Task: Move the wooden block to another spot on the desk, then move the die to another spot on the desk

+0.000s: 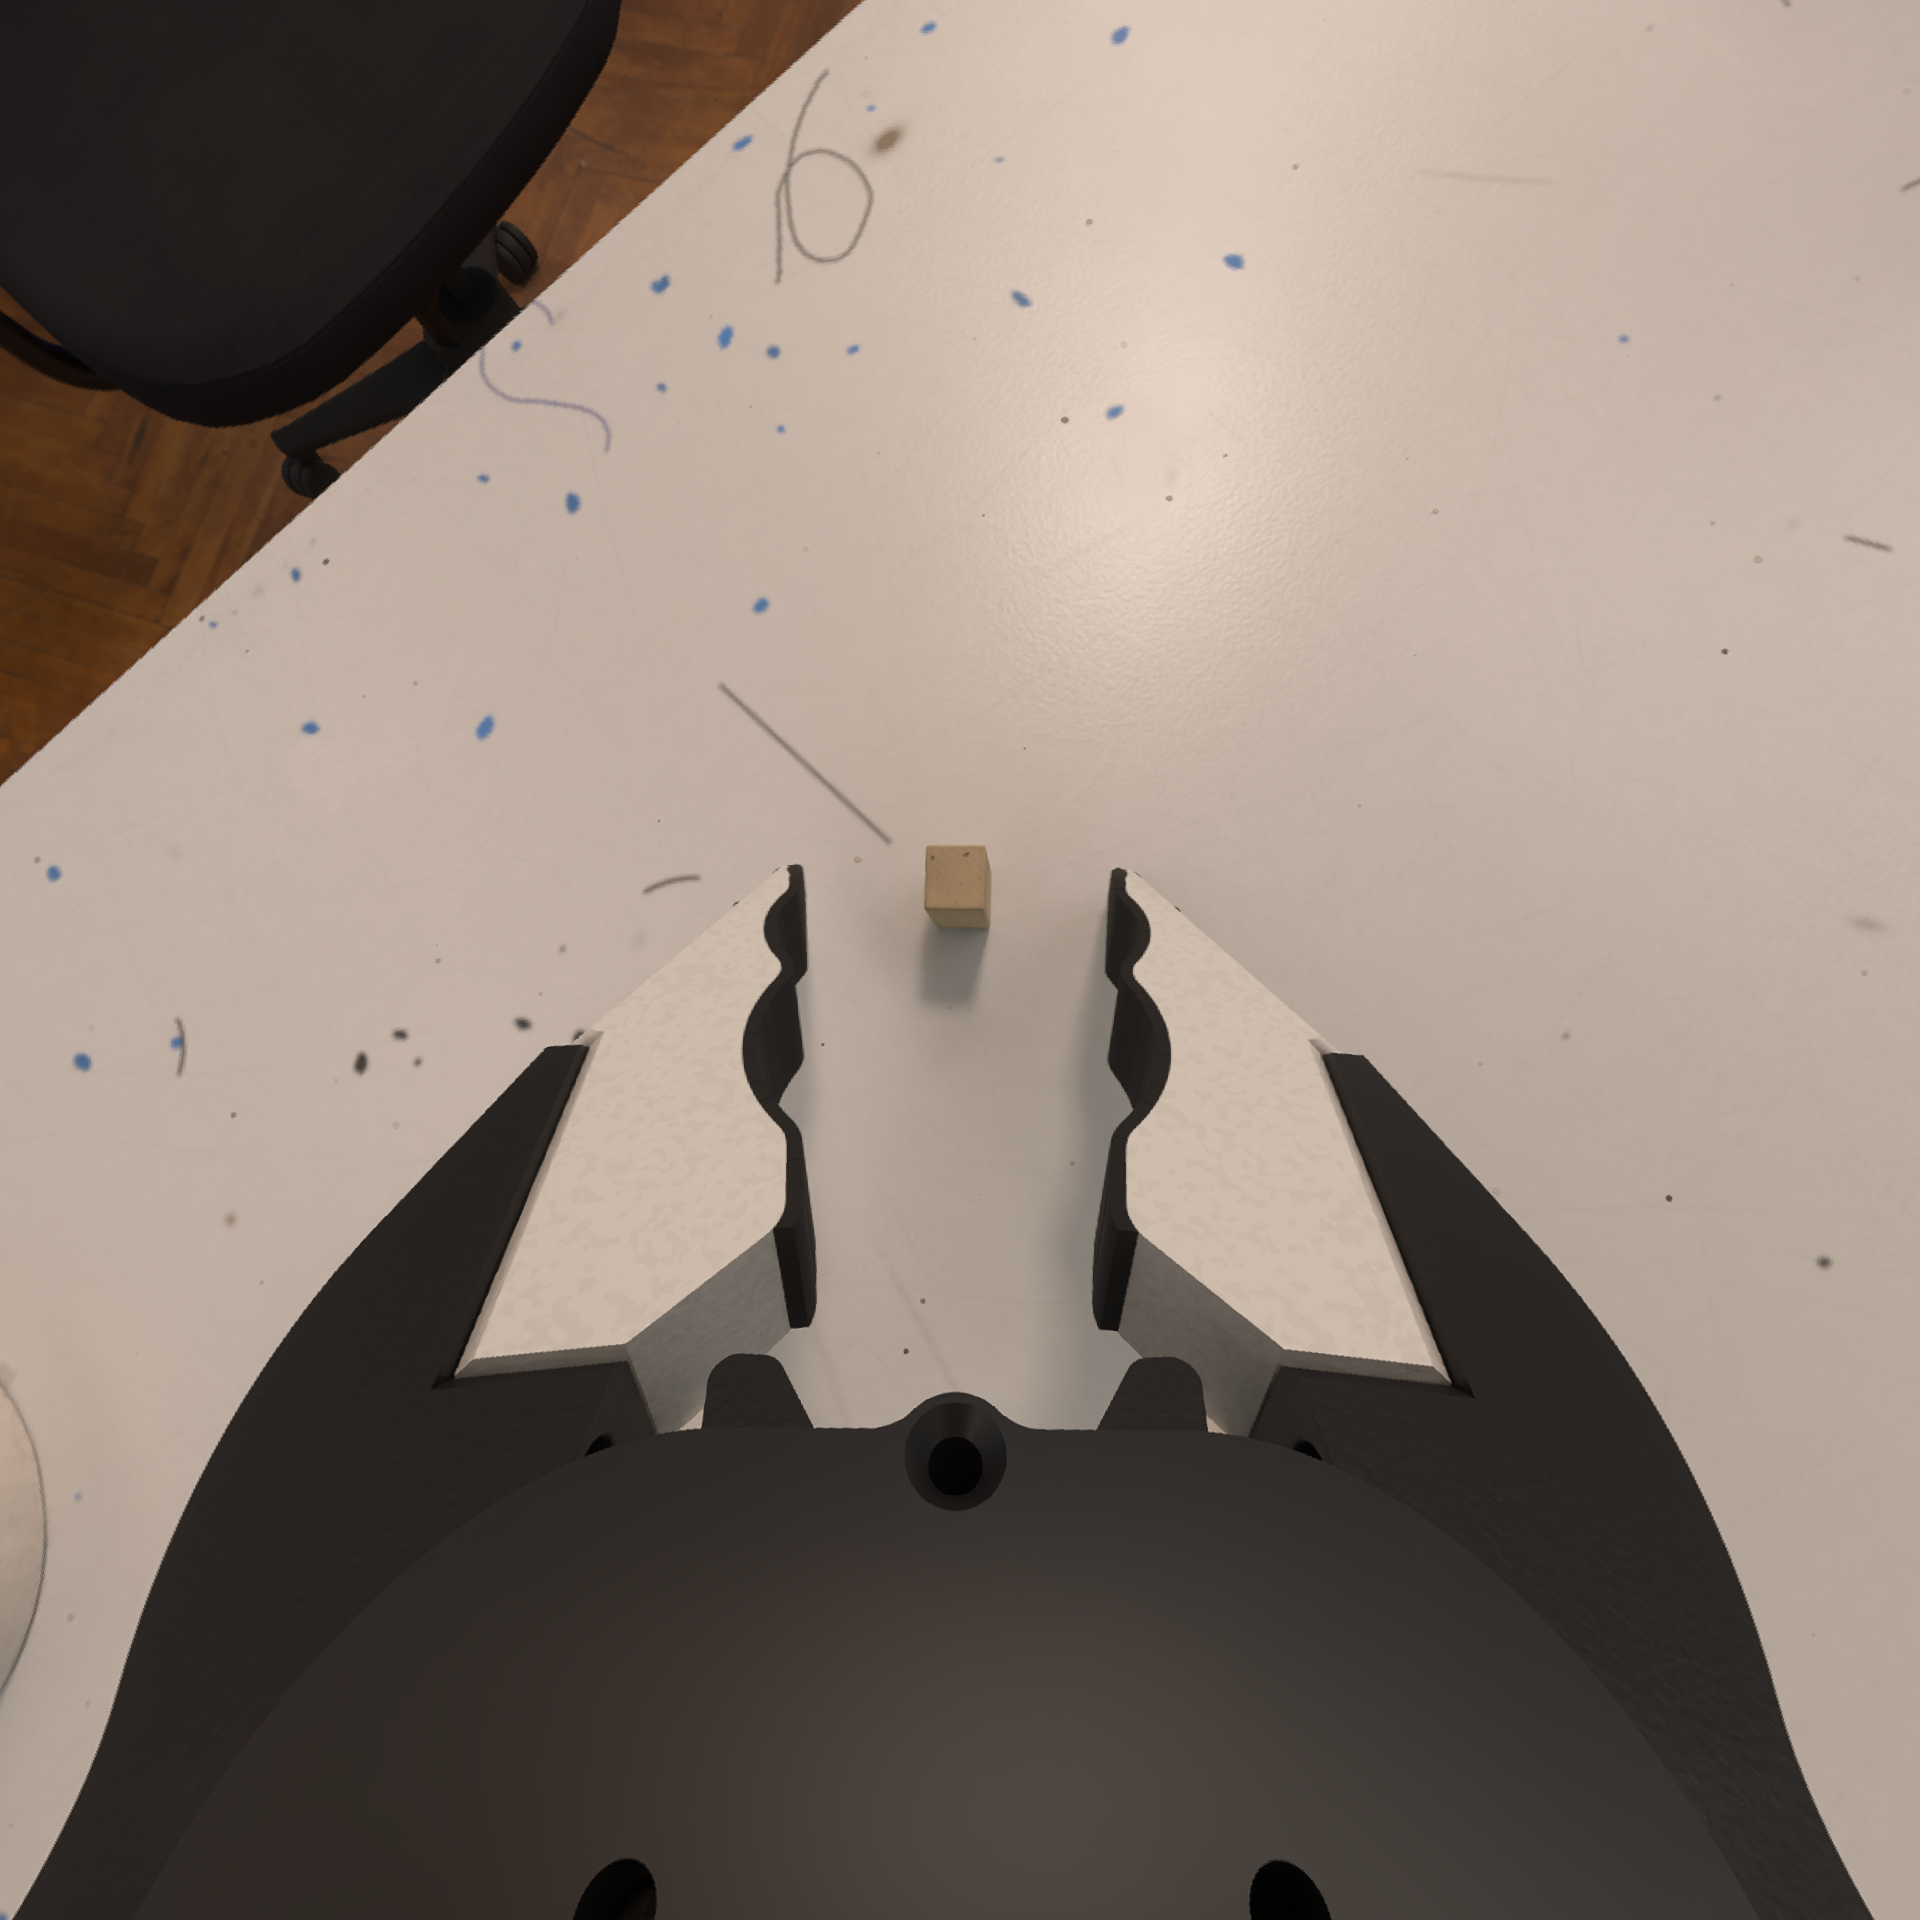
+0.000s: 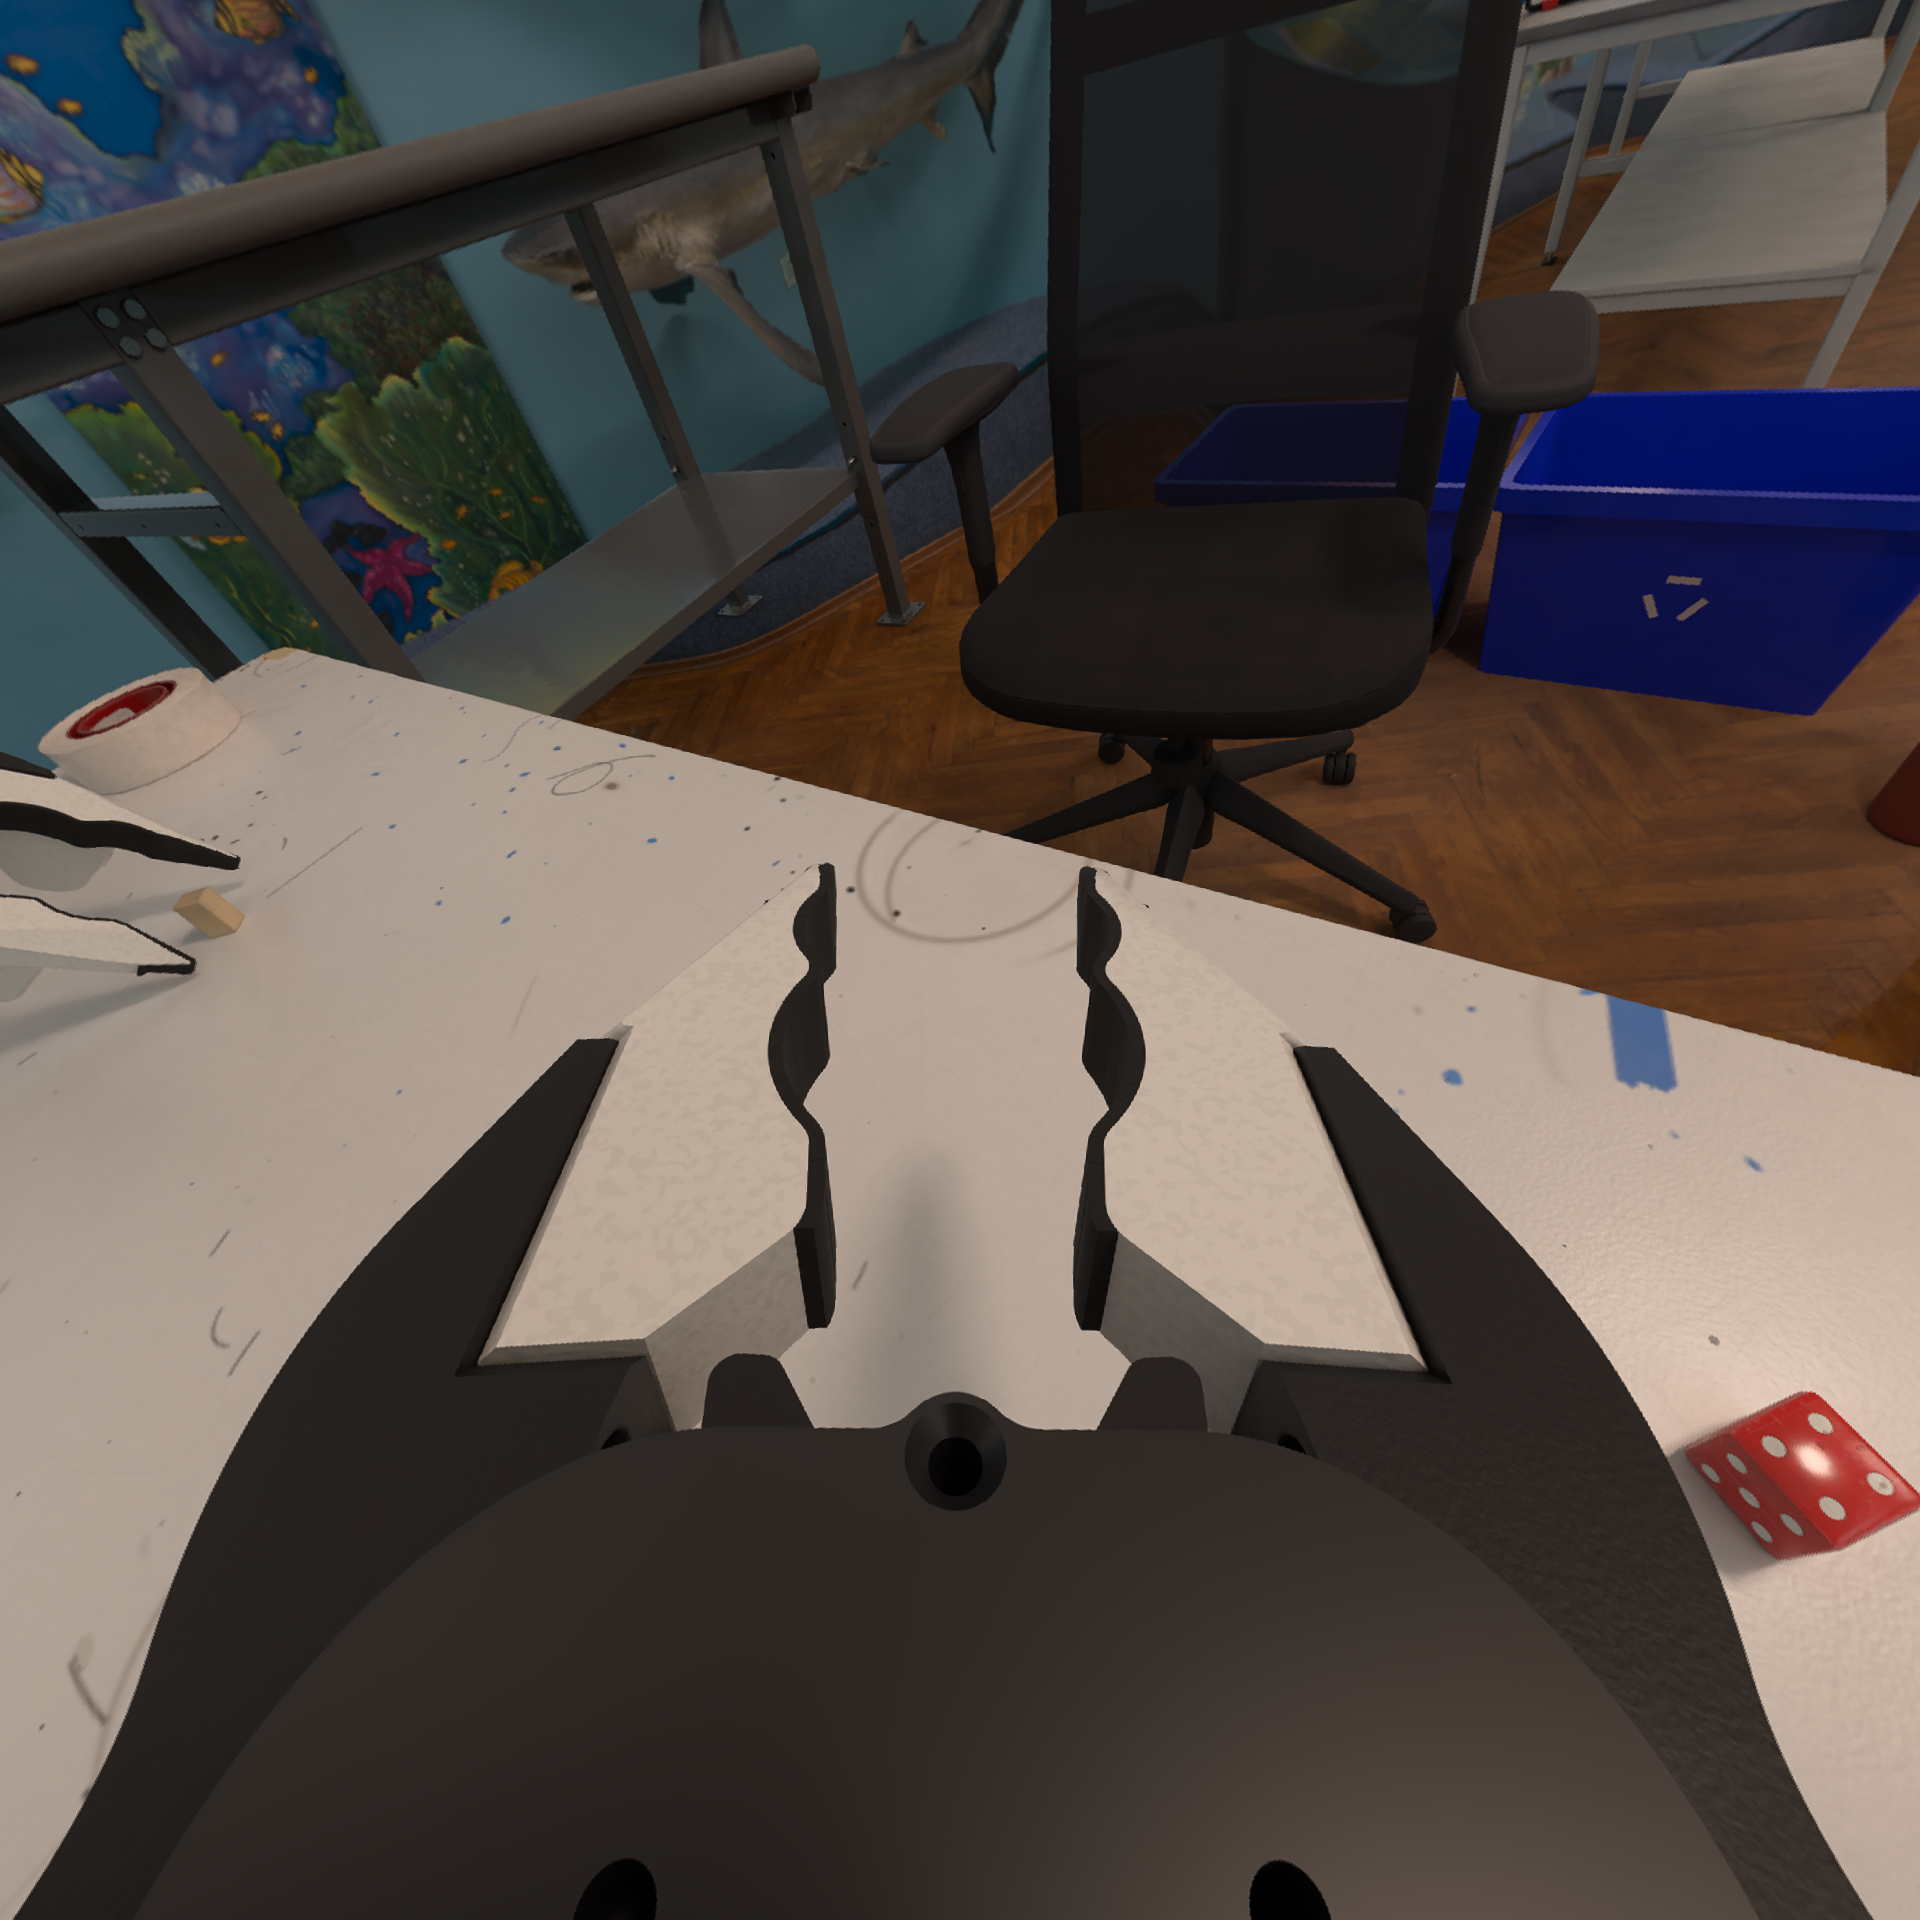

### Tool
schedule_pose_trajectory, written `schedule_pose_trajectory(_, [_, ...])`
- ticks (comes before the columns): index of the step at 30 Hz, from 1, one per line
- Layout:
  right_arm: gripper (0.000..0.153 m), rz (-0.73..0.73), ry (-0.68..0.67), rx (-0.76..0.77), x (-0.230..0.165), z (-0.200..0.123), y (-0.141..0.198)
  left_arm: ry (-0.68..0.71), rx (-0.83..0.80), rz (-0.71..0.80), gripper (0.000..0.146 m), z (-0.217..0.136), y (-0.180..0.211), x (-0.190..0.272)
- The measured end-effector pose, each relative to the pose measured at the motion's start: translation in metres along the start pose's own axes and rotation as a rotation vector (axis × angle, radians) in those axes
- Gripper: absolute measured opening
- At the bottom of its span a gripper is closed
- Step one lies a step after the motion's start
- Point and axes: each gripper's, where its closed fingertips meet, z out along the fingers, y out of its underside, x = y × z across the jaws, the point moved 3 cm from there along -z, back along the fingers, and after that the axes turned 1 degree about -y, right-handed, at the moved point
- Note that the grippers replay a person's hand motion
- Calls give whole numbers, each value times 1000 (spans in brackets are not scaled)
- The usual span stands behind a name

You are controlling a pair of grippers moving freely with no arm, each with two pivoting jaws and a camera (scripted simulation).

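Left tongs (image 1: 954, 873): spread wide, nothing pinched, tips hang over the surface (image 1: 1351, 520); also seen at far left of the right wrist view (image 2: 213, 914)
Block (image 1: 956, 885): small pale wood cube, sits on the surface between the 2 left tips, in line with them, touching neither; shadow falls toward the camera
Block, other view (image 2: 210, 912): same cube just past the left tongs' tips, near the left edge
Right tongs (image 2: 954, 878): spread, nothing pinched, above a bare patch of surface near the far edge; faint ring marks lie ahead of the tips
Die (image 2: 1803, 1473): red with white pips, on the surface at lower right, well apart from the right tongs' tips, beside their dark body; tilted look may be lens distortion, cannot tell
Tape roll (image 2: 140, 727): white with red core, lies flat at the far left corner of the surface, beyond the block
Surface: white, speckled with blue dots, grey scribbles; blue strip (image 2: 1642, 1039) near its right edge
Chair (image 2: 1216, 582): black office chair on wood floor beyond the surface edge; its seat also shows at top left of the left wrist view (image 1: 260, 177)
Bins (image 2: 1704, 540): 2 blue, behind the chair
Background: grey metal shelf frame (image 2: 416, 177), shark figure (image 2: 727, 197) on a teal wall
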Motion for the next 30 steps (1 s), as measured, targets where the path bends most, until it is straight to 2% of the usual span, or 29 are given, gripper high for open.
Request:
schedule_pose_trajectory(2, [47,-5,0,-3,0,0,0,6,6,9,50,1,0,1])
schedule_pose_trajectory(6, [60,-4,-1,-7,0,0,1,6,-5,19,23,3,1,1])
schedule_pose_trajectory(9, [66,-2,1,-2,1,0,0,-5,-20,25,12,1,-1,-1])
schedule_pose_trajectory(14, [65,-2,-1,6,0,-1,-1,48,66,22,10,-10,-32,18])
schedule_pose_trajectory(19, [64,-4,-5,21,-1,-2,-4,372,279,38,10,-11,-102,113])
schedule_pose_trajectory(23, [63,-6,-1,32,-1,-5,-5,509,238,114,10,21,-125,185])
schedule_pose_trajectory(26, [63,-1,-5,40,-1,-6,-6,477,136,165,10,49,-124,207])
schedule_pose_trajectory(30, [63,3,-16,43,-3,-7,-6,486,63,212,10,66,-118,221])
